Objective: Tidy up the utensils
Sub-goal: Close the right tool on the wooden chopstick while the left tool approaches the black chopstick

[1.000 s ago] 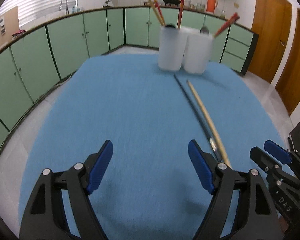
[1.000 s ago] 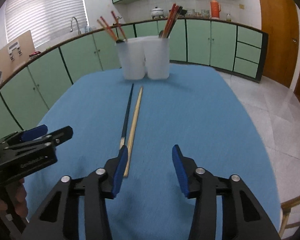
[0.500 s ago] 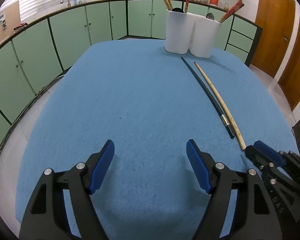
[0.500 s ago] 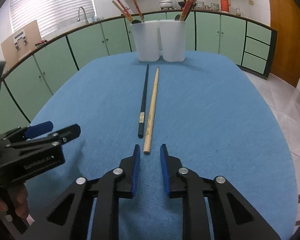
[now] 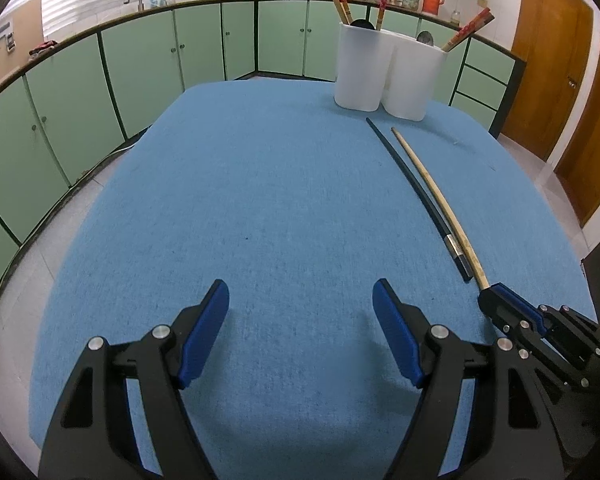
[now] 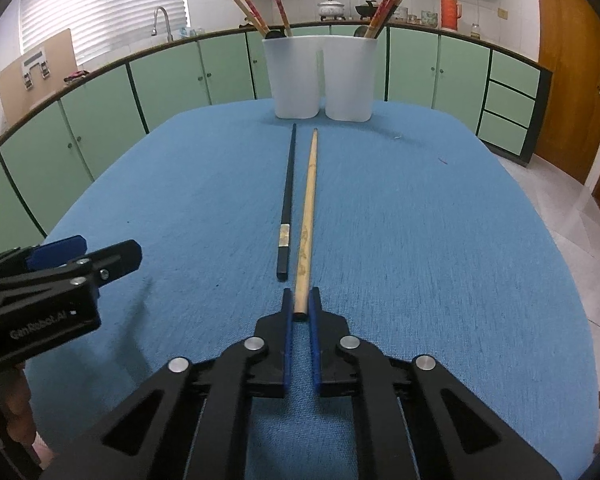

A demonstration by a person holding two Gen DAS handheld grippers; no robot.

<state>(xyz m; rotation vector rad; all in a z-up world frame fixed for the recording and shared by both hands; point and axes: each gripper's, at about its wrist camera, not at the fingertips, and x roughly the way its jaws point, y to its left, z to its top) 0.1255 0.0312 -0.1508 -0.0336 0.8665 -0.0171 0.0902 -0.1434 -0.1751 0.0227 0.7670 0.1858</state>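
- A slim round wooden chopstick [image 6: 306,216] lies on the blue felt-like tablecloth [image 6: 420,240], just beside a square black chopstick [image 6: 287,200].
- The right gripper [image 6: 300,306] has just closed, its blue pads clamped on the wooden stick's near end.
- The left gripper [image 5: 300,308] hovers with fingers wide apart, holding nothing.
- Two smooth white plastic holders [image 6: 320,76] stand at the far edge.

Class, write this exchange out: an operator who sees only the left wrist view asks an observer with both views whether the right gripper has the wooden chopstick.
Operator: The right gripper meets the wooden chopstick at its end. Is it gripped?
Observer: Yes. The right view shows both pads pressing its near end; the jaws have just closed on it.
Operator: And the black chopstick?
Observer: Free. It lies on the cloth left of the pads, untouched.
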